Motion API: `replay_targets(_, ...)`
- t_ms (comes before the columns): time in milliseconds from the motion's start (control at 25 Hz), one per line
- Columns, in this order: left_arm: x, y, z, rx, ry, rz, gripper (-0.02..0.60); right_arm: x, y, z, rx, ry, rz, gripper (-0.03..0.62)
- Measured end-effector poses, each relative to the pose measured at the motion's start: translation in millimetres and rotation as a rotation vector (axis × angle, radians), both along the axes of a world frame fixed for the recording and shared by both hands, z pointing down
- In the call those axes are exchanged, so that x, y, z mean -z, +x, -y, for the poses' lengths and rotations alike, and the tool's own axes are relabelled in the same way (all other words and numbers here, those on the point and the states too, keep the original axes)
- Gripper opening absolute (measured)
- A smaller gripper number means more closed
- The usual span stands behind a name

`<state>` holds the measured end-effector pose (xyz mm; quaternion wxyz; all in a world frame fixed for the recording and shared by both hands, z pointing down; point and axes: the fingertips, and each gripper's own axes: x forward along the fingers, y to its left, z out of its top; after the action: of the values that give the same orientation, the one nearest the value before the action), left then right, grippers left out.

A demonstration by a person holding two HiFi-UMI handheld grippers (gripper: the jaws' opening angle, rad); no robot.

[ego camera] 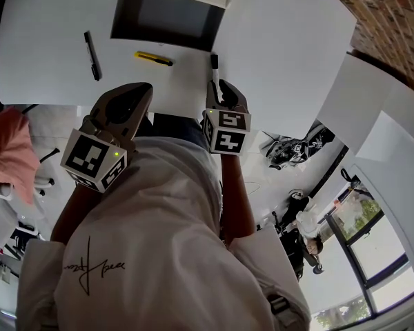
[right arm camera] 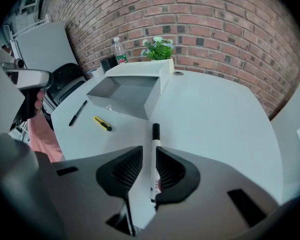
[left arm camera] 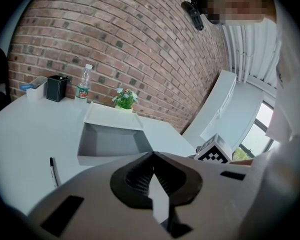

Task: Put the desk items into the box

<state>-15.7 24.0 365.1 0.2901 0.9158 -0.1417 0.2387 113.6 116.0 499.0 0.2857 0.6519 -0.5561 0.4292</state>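
Marker (right arm camera: 154, 139) clamped in right tongs (right arm camera: 150, 156), cap toward box (right arm camera: 122, 106) at surface's (right arm camera: 215, 114) far edge, ready for drop-in. Left tongs (left arm camera: 153, 159) closed, empty.

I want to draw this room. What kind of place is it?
Probably an office or workroom: a big white desk with a pen on it, and a black pen cup and a water bottle by the brick wall.

Left claw (left arm camera: 152, 158) closed, empty — right claw (right arm camera: 148, 153) clamping marker (right arm camera: 155, 134).
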Motion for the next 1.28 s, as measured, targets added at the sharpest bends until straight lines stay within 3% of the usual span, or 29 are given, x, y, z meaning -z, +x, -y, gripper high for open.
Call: replay_targets(1280,-12,9,2,0.025,-0.018,0.036,0.005,-36,5,-8,0.059,-0.099,0.002,0.106)
